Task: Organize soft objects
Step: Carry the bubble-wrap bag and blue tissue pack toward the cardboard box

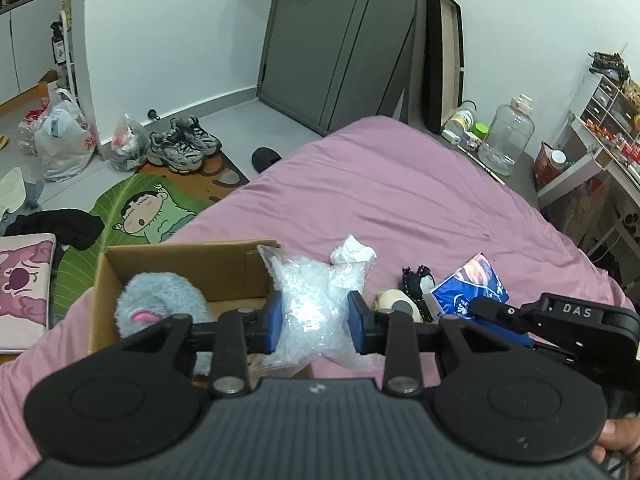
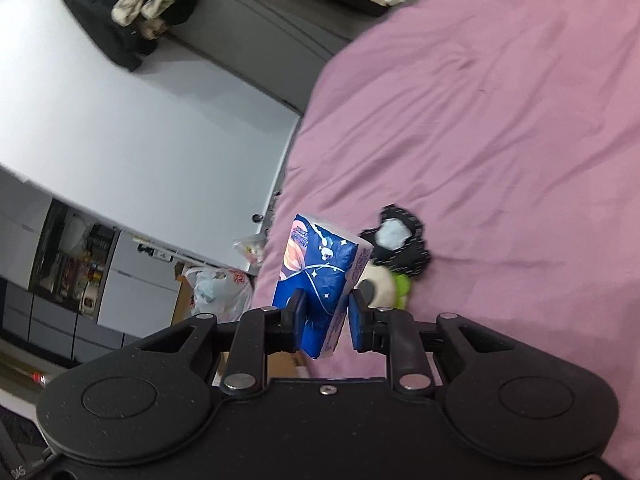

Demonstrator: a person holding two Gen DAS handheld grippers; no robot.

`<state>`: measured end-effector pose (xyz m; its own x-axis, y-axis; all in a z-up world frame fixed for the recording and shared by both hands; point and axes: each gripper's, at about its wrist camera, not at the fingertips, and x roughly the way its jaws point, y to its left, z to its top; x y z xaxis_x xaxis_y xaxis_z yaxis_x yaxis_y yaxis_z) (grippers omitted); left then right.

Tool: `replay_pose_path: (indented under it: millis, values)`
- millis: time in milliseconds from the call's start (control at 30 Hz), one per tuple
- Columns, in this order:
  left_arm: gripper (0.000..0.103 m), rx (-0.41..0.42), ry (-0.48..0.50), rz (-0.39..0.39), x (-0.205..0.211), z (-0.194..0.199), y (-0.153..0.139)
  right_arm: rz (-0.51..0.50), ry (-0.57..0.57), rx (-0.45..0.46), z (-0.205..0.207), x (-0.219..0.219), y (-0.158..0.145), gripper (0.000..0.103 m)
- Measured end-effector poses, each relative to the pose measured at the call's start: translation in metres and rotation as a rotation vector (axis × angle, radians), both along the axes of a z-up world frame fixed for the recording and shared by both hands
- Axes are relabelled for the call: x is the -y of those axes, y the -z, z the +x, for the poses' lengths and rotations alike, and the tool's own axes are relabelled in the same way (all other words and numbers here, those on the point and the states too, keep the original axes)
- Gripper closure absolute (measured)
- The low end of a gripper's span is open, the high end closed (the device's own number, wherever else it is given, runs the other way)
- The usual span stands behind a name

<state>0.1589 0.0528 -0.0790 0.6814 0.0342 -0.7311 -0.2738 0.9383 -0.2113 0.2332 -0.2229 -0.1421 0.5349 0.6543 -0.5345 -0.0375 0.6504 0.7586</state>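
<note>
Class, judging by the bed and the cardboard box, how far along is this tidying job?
Done: the grey plush lies in the cardboard box. In hand: left hand-held gripper grips bubble wrap; right hand-held gripper grips the tissue pack. Left: crumpled tissue and small plush toys.

White walls (image 1: 168, 40) all round, and a grey sliding wardrobe (image 1: 340, 40) straight ahead. Pale grey floor (image 1: 240, 120), a cartoon leaf-shaped rug (image 1: 144, 208) down on it, trainers (image 1: 184, 146) at its far edge, plastic bags (image 1: 64, 140) nearby. The bed (image 1: 400, 200) wears a pink sheet. Over to the right, a white shelf unit (image 1: 600, 128), cluttered.
</note>
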Motion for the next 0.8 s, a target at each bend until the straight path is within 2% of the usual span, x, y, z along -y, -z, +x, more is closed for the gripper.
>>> replay_pose_path:
  millis: [433, 800]
  values:
    - [0.071, 0.023, -0.068, -0.043, -0.044, -0.035, -0.001, -0.089, -0.102, 0.095, -0.024, -0.054, -0.036, 0.081]
    - [0.07, -0.002, -0.114, -0.07, -0.071, -0.055, 0.016, -0.171, -0.211, 0.155, -0.045, -0.111, -0.054, 0.081]
